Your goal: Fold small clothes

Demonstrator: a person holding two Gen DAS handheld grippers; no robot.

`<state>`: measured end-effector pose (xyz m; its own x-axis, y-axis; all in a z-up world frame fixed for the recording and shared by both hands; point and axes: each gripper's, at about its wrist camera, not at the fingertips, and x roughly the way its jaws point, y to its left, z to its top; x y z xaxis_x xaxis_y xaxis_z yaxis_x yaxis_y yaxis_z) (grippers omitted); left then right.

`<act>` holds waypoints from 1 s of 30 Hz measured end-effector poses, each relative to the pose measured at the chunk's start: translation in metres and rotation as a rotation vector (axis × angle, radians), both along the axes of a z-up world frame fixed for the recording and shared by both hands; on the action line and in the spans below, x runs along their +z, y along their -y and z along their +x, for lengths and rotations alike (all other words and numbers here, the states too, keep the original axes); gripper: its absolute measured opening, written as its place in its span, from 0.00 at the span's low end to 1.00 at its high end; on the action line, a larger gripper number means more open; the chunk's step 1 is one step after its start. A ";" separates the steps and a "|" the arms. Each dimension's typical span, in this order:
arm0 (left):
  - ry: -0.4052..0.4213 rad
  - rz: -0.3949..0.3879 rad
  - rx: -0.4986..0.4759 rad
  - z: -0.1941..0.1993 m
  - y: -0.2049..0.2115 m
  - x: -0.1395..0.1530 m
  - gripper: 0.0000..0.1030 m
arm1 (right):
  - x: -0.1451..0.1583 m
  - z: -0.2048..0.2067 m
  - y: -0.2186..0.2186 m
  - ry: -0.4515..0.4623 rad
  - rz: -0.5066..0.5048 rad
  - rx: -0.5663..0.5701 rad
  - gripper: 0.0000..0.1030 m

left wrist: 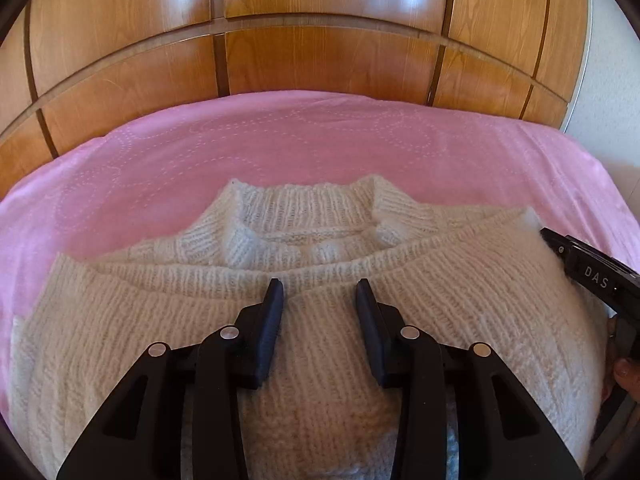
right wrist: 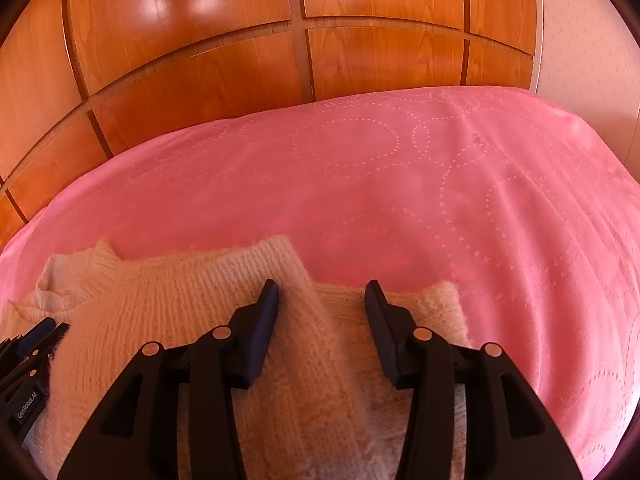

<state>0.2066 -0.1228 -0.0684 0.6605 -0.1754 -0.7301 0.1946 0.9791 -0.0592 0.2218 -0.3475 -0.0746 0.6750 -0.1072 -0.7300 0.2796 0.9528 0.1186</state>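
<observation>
In the left wrist view, a white knit sweater [left wrist: 320,320] lay on a pink bedspread [left wrist: 280,140], partly folded, its ribbed collar [left wrist: 316,204] pointing toward the wooden wardrobe [left wrist: 320,40] behind the bed. A folded-over layer of knit crossed the body below the collar. The left gripper [left wrist: 320,292] hung over the middle of that layer, its jaws partly apart with nothing pinched between them; the knit showed in the gap beneath. At the right edge the right gripper [left wrist: 592,276] met the sweater's far right corner, and part of a hand [left wrist: 624,368] showed under it.

In the right wrist view, the same sweater [right wrist: 160,320] filled the lower left, with the bedspread [right wrist: 440,200] spreading out to the right and the wardrobe [right wrist: 200,40] behind. The right gripper [right wrist: 322,294] stood over the sweater's right edge, where a folded flap of knit ran diagonally between its jaws. The jaws were moderately apart, and the pads did not visibly press on the flap; whether the left pad touched the knit could not be told. The collar [right wrist: 80,268] lay at far left, and the left gripper [right wrist: 32,344] came in at the lower left edge, over the sweater.
</observation>
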 end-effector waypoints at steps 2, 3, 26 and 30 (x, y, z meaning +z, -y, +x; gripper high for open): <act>0.003 -0.033 0.000 -0.001 -0.006 0.000 0.36 | 0.004 -0.006 0.000 0.029 -0.007 -0.011 0.55; 0.006 -0.041 0.000 -0.003 -0.006 0.001 0.36 | 0.010 -0.015 0.000 0.073 -0.015 -0.026 0.70; 0.126 -0.232 0.186 -0.087 -0.097 0.026 0.70 | 0.002 -0.033 -0.051 0.094 -0.019 0.184 0.25; 0.153 -0.242 0.376 -0.113 -0.154 0.025 0.71 | 0.010 -0.047 -0.052 0.145 -0.029 0.161 0.33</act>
<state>0.0940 0.0312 -0.0434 0.8076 -0.0568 -0.5870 -0.1464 0.9449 -0.2929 0.1748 -0.2957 -0.0651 0.7830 -0.0096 -0.6219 0.1059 0.9873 0.1182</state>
